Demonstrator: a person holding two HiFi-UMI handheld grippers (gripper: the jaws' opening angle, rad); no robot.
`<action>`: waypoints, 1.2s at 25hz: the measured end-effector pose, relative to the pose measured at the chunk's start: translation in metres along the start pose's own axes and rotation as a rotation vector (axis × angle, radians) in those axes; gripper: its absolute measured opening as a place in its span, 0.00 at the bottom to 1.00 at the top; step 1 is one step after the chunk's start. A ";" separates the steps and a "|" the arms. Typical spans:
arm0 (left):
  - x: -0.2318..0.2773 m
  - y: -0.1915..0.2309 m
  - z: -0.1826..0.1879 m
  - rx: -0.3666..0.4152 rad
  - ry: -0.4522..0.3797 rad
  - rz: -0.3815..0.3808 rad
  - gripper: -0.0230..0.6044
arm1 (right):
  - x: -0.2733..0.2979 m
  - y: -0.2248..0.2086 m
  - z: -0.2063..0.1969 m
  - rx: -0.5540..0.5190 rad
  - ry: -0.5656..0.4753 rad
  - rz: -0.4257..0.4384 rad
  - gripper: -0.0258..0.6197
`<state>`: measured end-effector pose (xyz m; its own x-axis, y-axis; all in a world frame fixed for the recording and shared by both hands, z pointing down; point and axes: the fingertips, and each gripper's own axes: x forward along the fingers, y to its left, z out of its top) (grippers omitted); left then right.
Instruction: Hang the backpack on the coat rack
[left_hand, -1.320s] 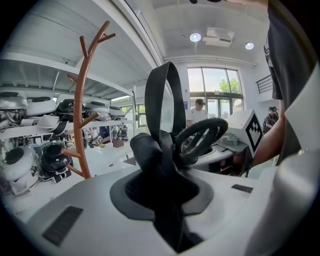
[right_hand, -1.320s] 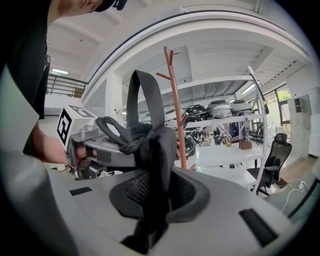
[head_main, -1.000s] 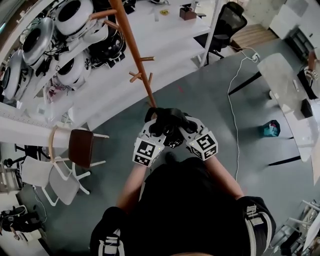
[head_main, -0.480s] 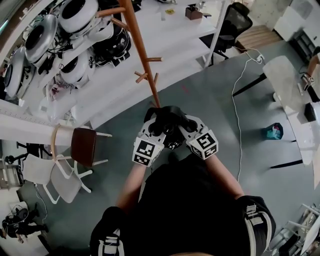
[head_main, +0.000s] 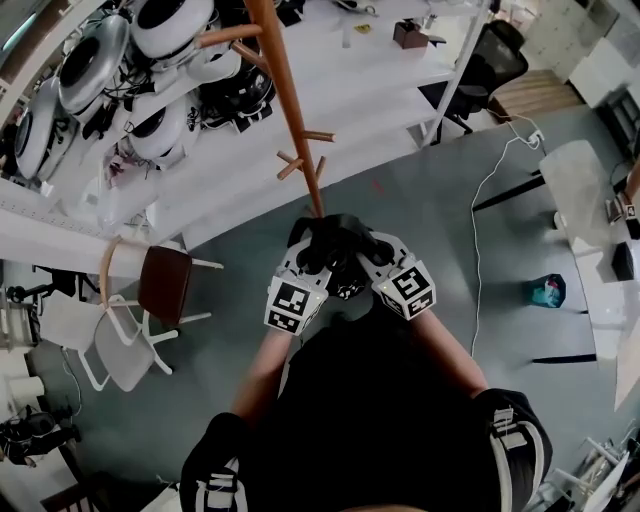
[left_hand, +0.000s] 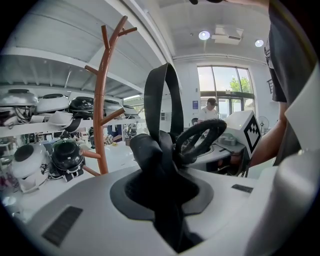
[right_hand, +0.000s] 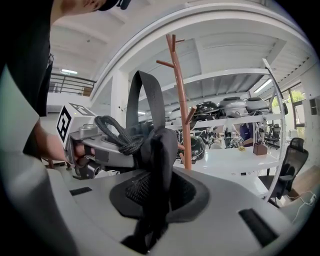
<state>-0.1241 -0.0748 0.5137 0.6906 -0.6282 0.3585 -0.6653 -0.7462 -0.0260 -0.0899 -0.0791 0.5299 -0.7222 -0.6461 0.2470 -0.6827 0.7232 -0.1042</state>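
Observation:
The black backpack (head_main: 380, 400) hangs below both grippers, close against the person's body. My left gripper (head_main: 312, 250) and right gripper (head_main: 362, 250) sit side by side, both shut on the bag's black top. In the left gripper view the left gripper (left_hand: 160, 185) pinches black fabric, with a flat strap loop (left_hand: 160, 95) and a braided carry handle (left_hand: 200, 140) rising beyond it. The right gripper (right_hand: 155, 190) likewise clamps black fabric beneath the strap loop (right_hand: 145, 100). The brown wooden coat rack (head_main: 290, 100) stands just ahead, its pegs (left_hand: 101, 90) higher than the bag and its pole (right_hand: 182, 100) upright.
White shelving (head_main: 150, 60) with round white and black helmets runs behind the rack. A wooden chair (head_main: 160, 285) and a white chair (head_main: 120, 350) stand at the left. A black office chair (head_main: 490, 70), a floor cable (head_main: 485, 200) and a white table (head_main: 585, 190) lie to the right.
The room has slid rightward and downward in the head view, so the rack's pegs stand nearer the grippers. Both grippers keep the same hold on the backpack.

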 end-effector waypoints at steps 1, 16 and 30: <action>0.006 0.003 0.003 -0.005 -0.001 0.007 0.18 | 0.002 -0.007 0.002 -0.002 0.002 0.007 0.16; 0.077 0.070 0.031 -0.079 0.000 0.189 0.18 | 0.065 -0.094 0.030 -0.066 0.039 0.200 0.16; 0.113 0.108 0.041 -0.132 0.017 0.343 0.18 | 0.104 -0.135 0.042 -0.103 0.058 0.357 0.16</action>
<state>-0.1061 -0.2352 0.5130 0.4165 -0.8325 0.3653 -0.8892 -0.4567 -0.0270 -0.0773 -0.2546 0.5294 -0.9033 -0.3357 0.2672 -0.3718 0.9232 -0.0972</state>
